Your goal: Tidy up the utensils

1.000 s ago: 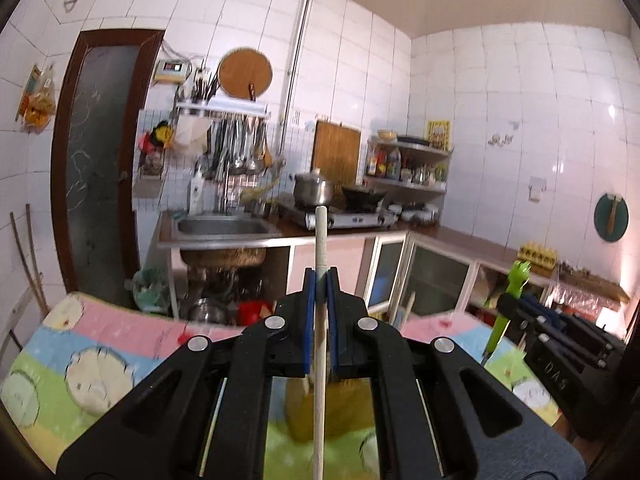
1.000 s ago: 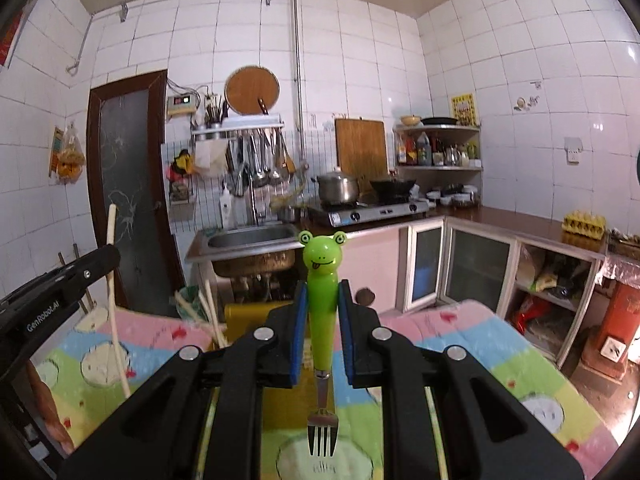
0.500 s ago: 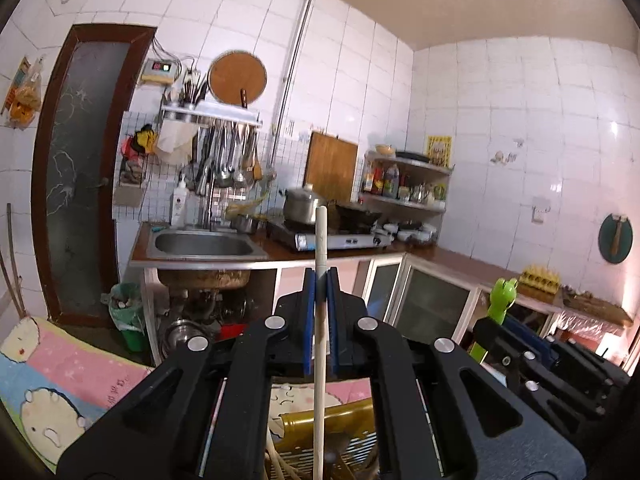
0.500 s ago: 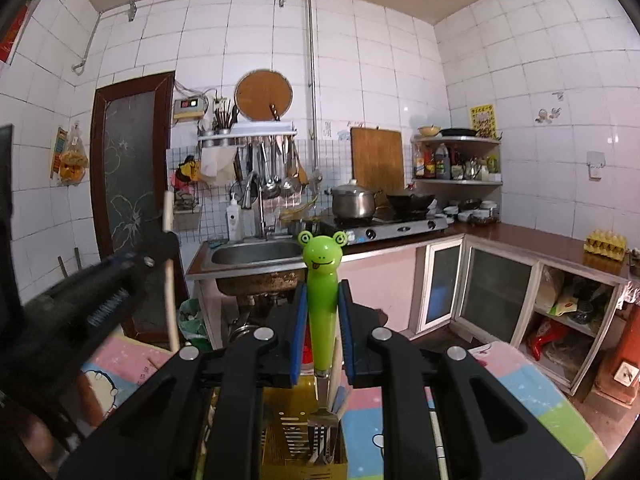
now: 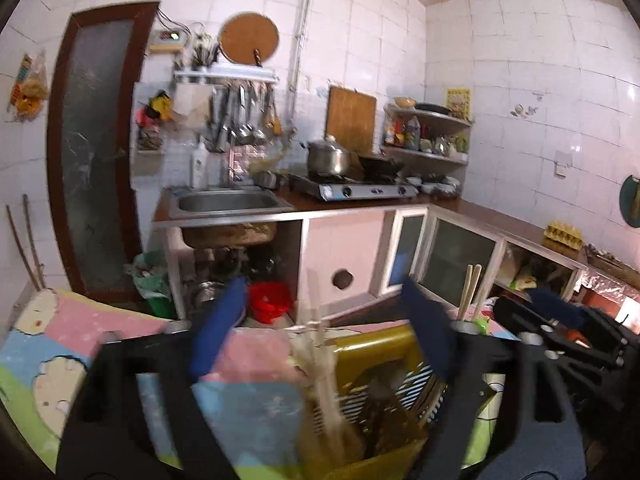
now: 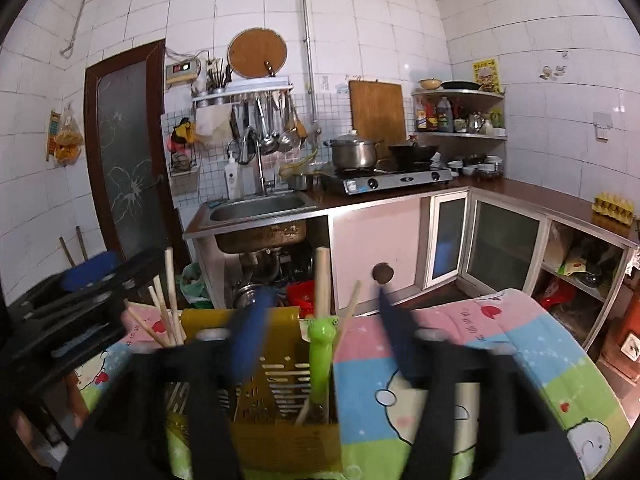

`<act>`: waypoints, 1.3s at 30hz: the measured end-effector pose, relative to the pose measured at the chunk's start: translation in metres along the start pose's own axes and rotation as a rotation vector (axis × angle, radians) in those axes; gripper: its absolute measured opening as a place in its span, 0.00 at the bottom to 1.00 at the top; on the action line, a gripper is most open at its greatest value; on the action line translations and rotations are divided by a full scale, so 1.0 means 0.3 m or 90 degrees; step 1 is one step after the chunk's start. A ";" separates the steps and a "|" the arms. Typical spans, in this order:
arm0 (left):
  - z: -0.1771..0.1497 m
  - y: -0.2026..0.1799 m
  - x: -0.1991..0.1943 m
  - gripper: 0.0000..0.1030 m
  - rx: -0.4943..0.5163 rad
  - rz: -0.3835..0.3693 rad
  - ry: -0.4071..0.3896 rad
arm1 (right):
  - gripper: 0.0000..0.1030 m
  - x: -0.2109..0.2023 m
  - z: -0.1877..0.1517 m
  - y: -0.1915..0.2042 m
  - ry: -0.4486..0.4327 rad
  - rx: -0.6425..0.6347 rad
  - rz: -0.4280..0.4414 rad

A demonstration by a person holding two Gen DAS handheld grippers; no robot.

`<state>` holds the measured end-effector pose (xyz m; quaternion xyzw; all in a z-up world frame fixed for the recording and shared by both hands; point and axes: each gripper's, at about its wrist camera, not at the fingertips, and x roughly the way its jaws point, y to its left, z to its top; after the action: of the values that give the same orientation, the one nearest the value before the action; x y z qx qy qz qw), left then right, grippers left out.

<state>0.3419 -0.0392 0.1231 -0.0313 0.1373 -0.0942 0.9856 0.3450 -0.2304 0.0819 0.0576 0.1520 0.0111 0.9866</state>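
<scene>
A yellow slotted utensil holder [image 6: 280, 392] stands on the cartoon-print table cover; it also shows in the left wrist view [image 5: 380, 396]. My right gripper [image 6: 320, 334] is open, and the green frog-handled fork [image 6: 321, 354] stands free in the holder's right compartment beside a wooden stick [image 6: 321, 280]. My left gripper [image 5: 320, 332] is open above the holder, and a blurred pale chopstick [image 5: 324, 364] sits between its spread jaws, dropping into the holder. Several chopsticks [image 6: 168, 312] lean in the holder's left side.
The table cover [image 6: 480, 344] has pink, blue and green bands. Behind it are a steel sink [image 6: 260, 204], a gas stove [image 6: 392, 178] with a pot, and low cabinets [image 6: 500, 240]. The left gripper's body [image 6: 68, 312] is close on the holder's left.
Both grippers have opened and let go. The frog fork dropped into the holder, the chopstick left my left jaws, and both cameras tilted down toward the holder.
</scene>
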 end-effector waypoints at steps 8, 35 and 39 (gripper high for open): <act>-0.043 0.091 -0.245 0.95 0.007 0.035 0.009 | 0.84 -0.226 -0.102 -0.058 -0.020 0.007 -0.040; -0.574 0.017 -0.792 0.95 0.035 0.085 -0.011 | 0.96 -0.725 -0.584 0.027 -0.048 -0.009 -0.020; -0.612 0.022 -0.786 0.95 0.036 0.088 -0.001 | 0.96 -0.721 -0.626 0.034 -0.043 -0.019 -0.038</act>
<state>0.0695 0.0064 0.0085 0.0057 0.1355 -0.0298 0.9903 0.0820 -0.2080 -0.0302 0.0386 0.1203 -0.0179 0.9918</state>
